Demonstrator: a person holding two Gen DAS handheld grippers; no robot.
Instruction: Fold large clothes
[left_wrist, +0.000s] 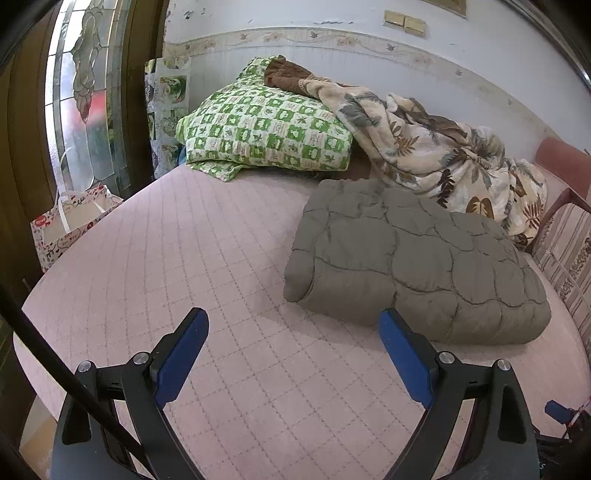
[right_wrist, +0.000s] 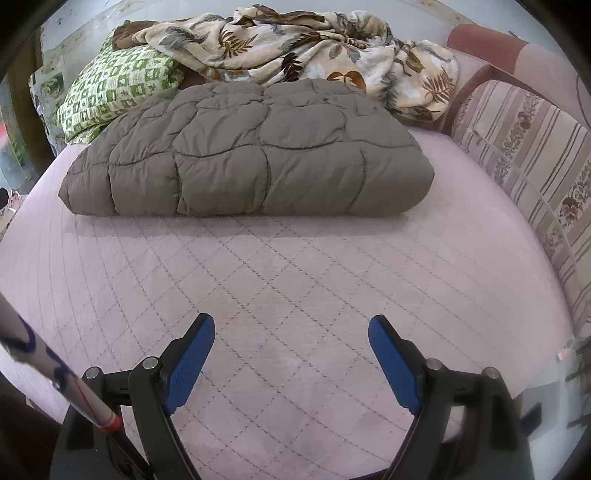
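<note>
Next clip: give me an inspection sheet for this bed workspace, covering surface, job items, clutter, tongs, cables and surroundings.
Surface: pink quilted bed cover, flat, near half bare.
Job's things: grey-brown padded garment, lying as a compact folded bundle on the cover; neither tongs touch it.
Clutter: green checked pillow and leaf-print blanket, crumpled, both at the far end behind the garment.
Grippers: left tongs open, empty, above bare cover; right tongs open, empty, above bare cover.
Cables: a dark strap or cable crosses the left view's lower left; what it is cannot be told.
Surroundings: striped floral sofa back on the right, patterned gift bag beside the bed, stained-glass door, wall switches.
</note>
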